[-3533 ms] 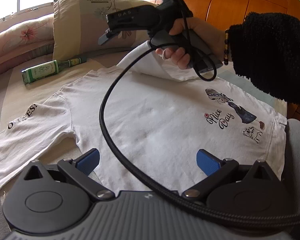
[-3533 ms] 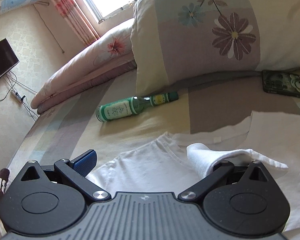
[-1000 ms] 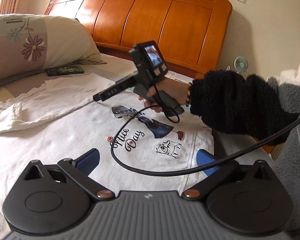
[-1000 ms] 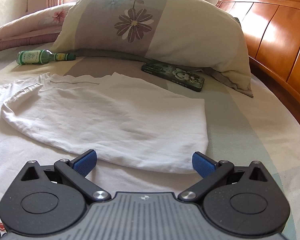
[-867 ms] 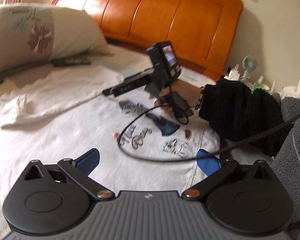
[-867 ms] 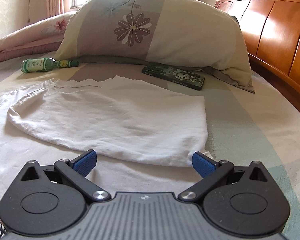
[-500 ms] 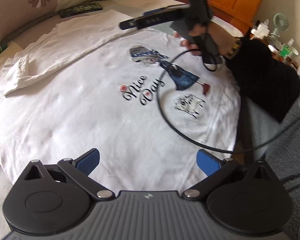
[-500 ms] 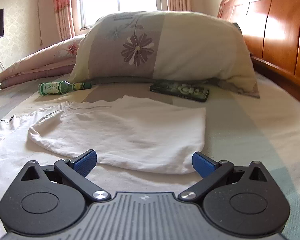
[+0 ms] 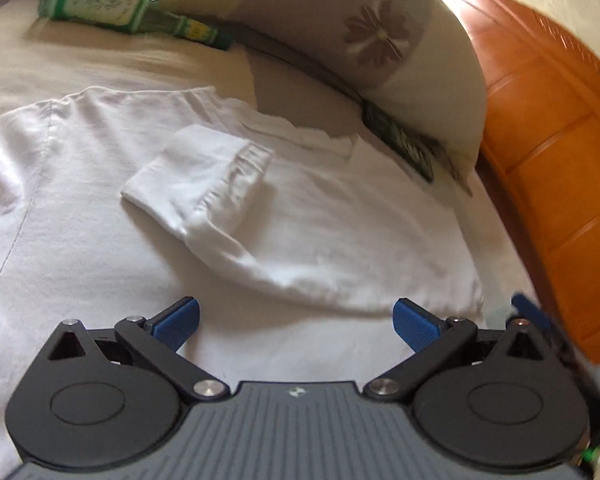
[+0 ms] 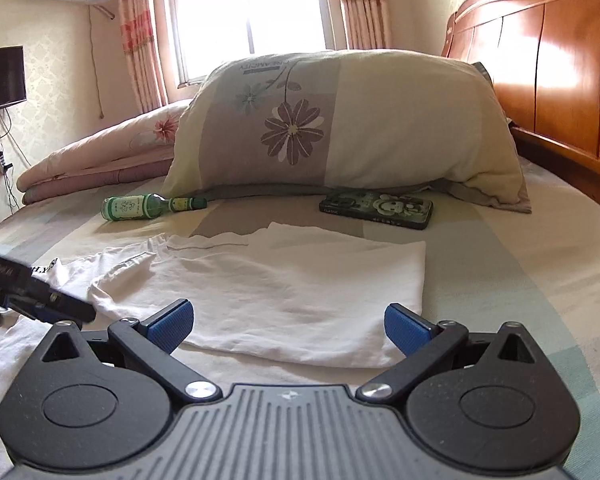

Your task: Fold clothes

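A white long-sleeved T-shirt (image 9: 80,200) lies flat on the bed, one sleeve (image 9: 284,216) folded back across its body, cuff (image 9: 236,176) near the collar. My left gripper (image 9: 296,322) hovers open just above the shirt, short of the folded sleeve's lower edge, holding nothing. In the right wrist view the same folded sleeve (image 10: 284,292) lies straight ahead, and my right gripper (image 10: 288,326) is open and empty at its near edge. The left gripper's dark finger (image 10: 40,296) pokes in from the left over the shirt.
A green glass bottle (image 10: 148,206) lies on the sheet near the collar. A phone in a patterned case (image 10: 376,208) rests before the flowered pillow (image 10: 340,128). The wooden headboard (image 10: 560,92) runs along the right; a folded pink quilt (image 10: 100,156) sits far left.
My left gripper has swung from the shirt's printed front and the person's sleeve toward the folded sleeve and pillow. The right gripper released the sleeve earlier, pulled back and now sits lower.
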Tool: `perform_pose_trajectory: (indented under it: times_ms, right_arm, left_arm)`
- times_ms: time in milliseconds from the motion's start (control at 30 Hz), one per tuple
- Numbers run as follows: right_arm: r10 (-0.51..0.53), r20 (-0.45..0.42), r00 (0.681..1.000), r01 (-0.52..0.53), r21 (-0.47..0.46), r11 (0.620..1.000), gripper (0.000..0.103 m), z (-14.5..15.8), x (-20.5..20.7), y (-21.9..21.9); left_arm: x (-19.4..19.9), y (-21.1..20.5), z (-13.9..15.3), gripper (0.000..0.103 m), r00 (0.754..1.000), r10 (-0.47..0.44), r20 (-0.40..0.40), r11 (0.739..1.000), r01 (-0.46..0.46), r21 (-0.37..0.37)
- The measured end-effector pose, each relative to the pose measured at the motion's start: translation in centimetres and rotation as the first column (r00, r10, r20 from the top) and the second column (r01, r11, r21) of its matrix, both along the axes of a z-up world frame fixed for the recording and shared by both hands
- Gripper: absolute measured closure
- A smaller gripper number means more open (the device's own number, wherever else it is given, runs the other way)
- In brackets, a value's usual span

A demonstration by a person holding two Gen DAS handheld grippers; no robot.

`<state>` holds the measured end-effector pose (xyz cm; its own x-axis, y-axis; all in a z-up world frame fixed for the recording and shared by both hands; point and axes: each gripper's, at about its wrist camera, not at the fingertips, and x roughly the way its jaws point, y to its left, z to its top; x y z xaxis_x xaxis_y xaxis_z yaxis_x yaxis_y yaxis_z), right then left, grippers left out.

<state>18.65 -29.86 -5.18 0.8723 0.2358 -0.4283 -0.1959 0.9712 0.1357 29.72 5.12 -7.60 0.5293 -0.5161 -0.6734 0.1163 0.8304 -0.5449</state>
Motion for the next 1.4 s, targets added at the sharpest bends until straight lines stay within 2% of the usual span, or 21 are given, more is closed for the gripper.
perform_pose_trajectory:
  times_ms: [100,167,300,433,533,600,633,700,800,933,1067,1233,1333,1400]
  right_arm:
    - [0.008,0.037,0.999,-0.007,-0.017,1.0,0.0,0.4,-0.5,0.3]
    - [0.012,0.039,0.999,-0.012,-0.019,1.0,0.0,0.5,-0.6,0.4]
    - [0.011,0.032,0.999,-0.01,-0.009,1.0,0.0,0.4,-0.5,0.3]
    - [-0.005,0.025,1.0,0.005,-0.001,1.0,0.0,0.2,-0.3,0.2]
    - [-0.03,0.027,0.999,0.029,0.009,1.0,0.0,0.2,-0.3,0.0]
    - [-0.046,0.028,0.999,0.046,0.015,0.999,0.0,0.2,-0.3,-0.2]
    - [-0.05,0.024,0.998,0.049,0.03,0.998,0.0,0.2,-0.3,-0.4]
    - [-0.057,0.018,0.998,0.055,0.065,0.996,0.0,0.2,-0.3,-0.8]
    - [-0.07,0.01,0.997,0.069,0.116,0.991,0.0,0.2,-0.2,-1.5]
    - [-0.098,-0.008,0.995,0.098,0.17,0.98,0.0,0.1,0.0,-2.5]
    - [-0.115,-0.04,0.993,0.121,0.218,0.969,0.0,-0.2,0.4,-3.3]
    - [-0.112,-0.064,0.992,0.123,0.217,0.968,0.0,-0.5,0.8,-3.2]
    - [-0.101,-0.091,0.991,0.117,0.189,0.975,0.0,-0.8,1.1,-2.8]
    - [-0.087,-0.107,0.99,0.105,0.178,0.978,0.0,-1.0,1.3,-2.6]
  left_arm:
    - [1.6,2.2,-0.7,0.001,0.995,0.102,-0.006,0.984,-0.101,-0.15]
    - [2.5,3.3,-1.1,0.001,0.986,0.164,-0.012,0.963,-0.163,-0.216]
    - [4.0,4.4,-1.5,0.001,0.973,0.23,-0.013,0.936,-0.225,-0.272]
    - [5.1,4.4,-1.5,0.002,0.962,0.272,0.013,0.933,-0.26,-0.248]
    - [4.7,4.6,-1.6,0.015,0.953,0.3,0.044,0.934,-0.284,-0.218]
    - [4.1,4.7,-1.7,0.039,0.947,0.315,0.063,0.937,-0.3,-0.18]
    - [3.8,4.8,-1.8,0.047,0.943,0.326,0.068,0.937,-0.312,-0.157]
    - [3.4,4.8,-1.8,0.076,0.935,0.345,0.076,0.936,-0.337,-0.101]
    - [2.9,4.5,-1.7,0.092,0.926,0.367,0.087,0.93,-0.366,-0.028]
    - [2.0,3.9,-0.6,0.095,0.919,0.369,0.141,0.925,-0.377,0.038]
    - [0.1,4.2,0.8,0.096,0.904,0.38,0.194,0.916,-0.397,0.055]
    - [-1.9,5.0,0.5,0.095,0.91,0.381,0.166,0.915,-0.396,0.071]
    - [-2.8,5.0,-0.1,0.092,0.917,0.37,0.149,0.913,-0.388,0.126]
    - [-3.2,5.0,-0.2,0.086,0.919,0.369,0.137,0.905,-0.389,0.172]
